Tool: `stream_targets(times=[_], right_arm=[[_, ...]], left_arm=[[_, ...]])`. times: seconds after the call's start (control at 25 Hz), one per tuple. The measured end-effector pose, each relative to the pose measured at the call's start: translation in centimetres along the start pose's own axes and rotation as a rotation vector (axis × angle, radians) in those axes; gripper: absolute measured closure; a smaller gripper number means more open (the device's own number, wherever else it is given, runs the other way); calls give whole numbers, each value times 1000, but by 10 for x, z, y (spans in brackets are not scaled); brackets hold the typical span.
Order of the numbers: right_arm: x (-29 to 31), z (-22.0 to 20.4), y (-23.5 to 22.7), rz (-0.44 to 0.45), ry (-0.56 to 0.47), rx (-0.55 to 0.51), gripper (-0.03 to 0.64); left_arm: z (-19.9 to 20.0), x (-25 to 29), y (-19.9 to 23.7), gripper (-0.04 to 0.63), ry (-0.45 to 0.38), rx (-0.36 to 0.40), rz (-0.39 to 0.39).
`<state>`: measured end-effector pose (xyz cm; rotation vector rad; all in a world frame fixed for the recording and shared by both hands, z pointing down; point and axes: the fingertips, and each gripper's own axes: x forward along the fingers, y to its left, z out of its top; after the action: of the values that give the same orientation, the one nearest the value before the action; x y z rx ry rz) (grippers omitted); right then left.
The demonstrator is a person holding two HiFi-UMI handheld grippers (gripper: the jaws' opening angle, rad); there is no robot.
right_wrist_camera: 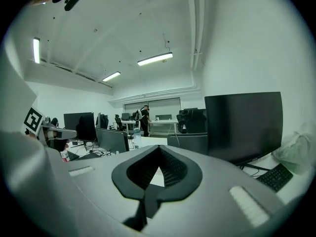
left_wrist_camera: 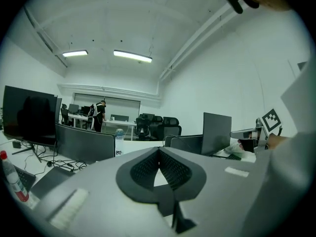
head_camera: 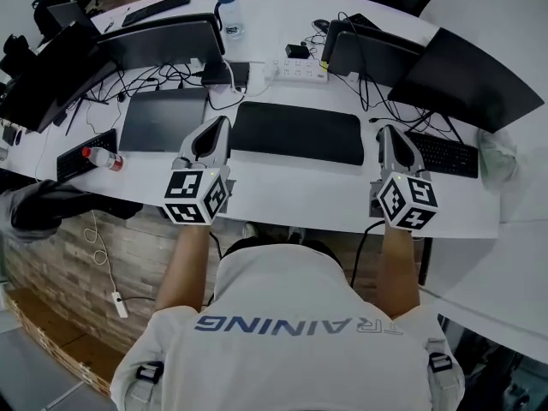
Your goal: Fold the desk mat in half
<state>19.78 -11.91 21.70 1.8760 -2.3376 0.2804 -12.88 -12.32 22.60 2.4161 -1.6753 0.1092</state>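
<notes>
The black desk mat [head_camera: 297, 133] lies flat on the white desk [head_camera: 291, 197], in the middle between my two grippers in the head view. My left gripper [head_camera: 220, 125] hovers by the mat's left end, my right gripper [head_camera: 384, 132] just off its right end. Both are lifted off the desk and point almost level across the room. In the left gripper view the left gripper's [left_wrist_camera: 159, 150] pads meet with nothing between them. The right gripper [right_wrist_camera: 159, 147] looks the same in its own view. The mat shows in neither gripper view.
A grey flat pad [head_camera: 163, 118] lies left of the mat, a keyboard [head_camera: 441, 154] to its right. Monitors [head_camera: 163, 43], a power strip [head_camera: 300, 71], cables and a water bottle [head_camera: 228, 11] stand behind. A red-capped bottle [head_camera: 103, 157] lies at the left. A person [left_wrist_camera: 100, 115] stands far off.
</notes>
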Motion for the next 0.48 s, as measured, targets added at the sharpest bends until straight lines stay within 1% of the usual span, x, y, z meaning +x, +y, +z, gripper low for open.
stream_targets(times=[0.24, 0.48], right_arm=[[-17, 24, 18, -17, -52, -38, 603], [-19, 30, 23, -22, -63, -43, 603]], left_arm=[[15, -12, 2, 592, -34, 11, -31], [27, -14, 7, 592, -55, 16, -43]])
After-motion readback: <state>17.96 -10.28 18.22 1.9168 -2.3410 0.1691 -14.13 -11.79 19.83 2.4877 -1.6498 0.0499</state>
